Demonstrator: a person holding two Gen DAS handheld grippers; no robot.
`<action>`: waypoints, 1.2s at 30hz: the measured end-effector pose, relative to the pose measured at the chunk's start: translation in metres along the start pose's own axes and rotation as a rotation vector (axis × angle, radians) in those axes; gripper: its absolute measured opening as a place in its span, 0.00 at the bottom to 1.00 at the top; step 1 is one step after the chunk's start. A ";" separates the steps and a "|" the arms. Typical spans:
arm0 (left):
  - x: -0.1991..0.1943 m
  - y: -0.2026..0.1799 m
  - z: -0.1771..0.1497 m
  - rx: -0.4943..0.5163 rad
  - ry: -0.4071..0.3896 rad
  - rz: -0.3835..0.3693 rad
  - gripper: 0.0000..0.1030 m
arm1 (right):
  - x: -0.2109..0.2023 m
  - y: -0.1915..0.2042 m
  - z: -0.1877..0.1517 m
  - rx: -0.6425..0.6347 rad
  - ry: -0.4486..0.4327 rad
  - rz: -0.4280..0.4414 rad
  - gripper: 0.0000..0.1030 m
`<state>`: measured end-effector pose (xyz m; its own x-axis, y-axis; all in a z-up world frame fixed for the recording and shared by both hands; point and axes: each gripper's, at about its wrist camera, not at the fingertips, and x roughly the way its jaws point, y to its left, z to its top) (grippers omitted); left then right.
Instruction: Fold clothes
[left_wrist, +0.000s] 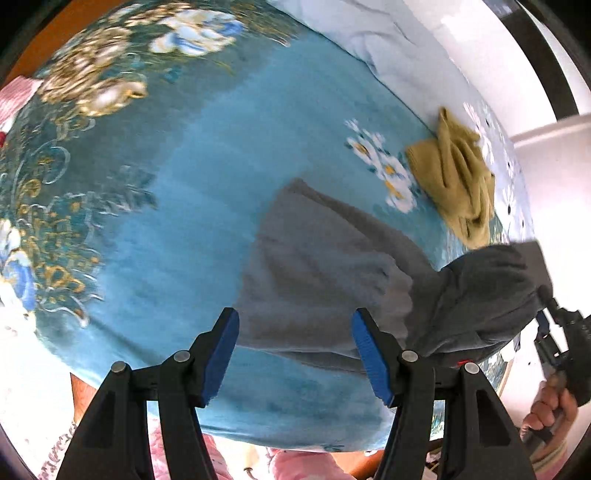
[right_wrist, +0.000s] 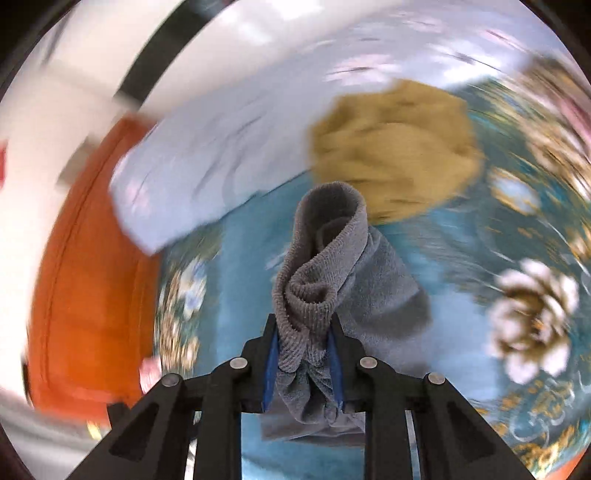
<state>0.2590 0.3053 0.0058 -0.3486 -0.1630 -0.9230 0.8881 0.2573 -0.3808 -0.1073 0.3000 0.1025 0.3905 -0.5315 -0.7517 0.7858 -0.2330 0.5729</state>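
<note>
A: Left wrist view first. How do the fingers stand?

B: The left gripper (left_wrist: 295, 354) is spread wide with nothing between its blue pads (left_wrist: 221, 354). It hangs over the near edge of the grey garment (left_wrist: 317, 266), which lies on the blue floral bedspread (left_wrist: 184, 184). A mustard cloth (left_wrist: 458, 181) sits crumpled farther off. The right gripper (left_wrist: 546, 314), in a hand (left_wrist: 550, 406), lifts the garment's other end.

A: Right wrist view?

B: The right gripper (right_wrist: 303, 354) is clamped tight on bunched grey knit (right_wrist: 317, 280).

A: Any writing?

B: None legible.
</note>
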 end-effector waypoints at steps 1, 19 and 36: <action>-0.003 0.009 0.002 -0.009 -0.003 -0.002 0.62 | 0.010 0.024 -0.003 -0.059 0.021 0.006 0.25; -0.002 0.126 0.005 -0.113 0.058 0.012 0.62 | 0.188 0.145 -0.150 -0.456 0.420 -0.204 0.33; 0.054 0.042 0.013 -0.010 0.122 -0.156 0.62 | 0.112 0.016 -0.099 -0.064 0.291 -0.291 0.36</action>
<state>0.2811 0.2947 -0.0597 -0.5158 -0.0853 -0.8524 0.8177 0.2479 -0.5196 -0.0032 0.3176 -0.0049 0.2598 -0.1968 -0.9454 0.9081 -0.2832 0.3086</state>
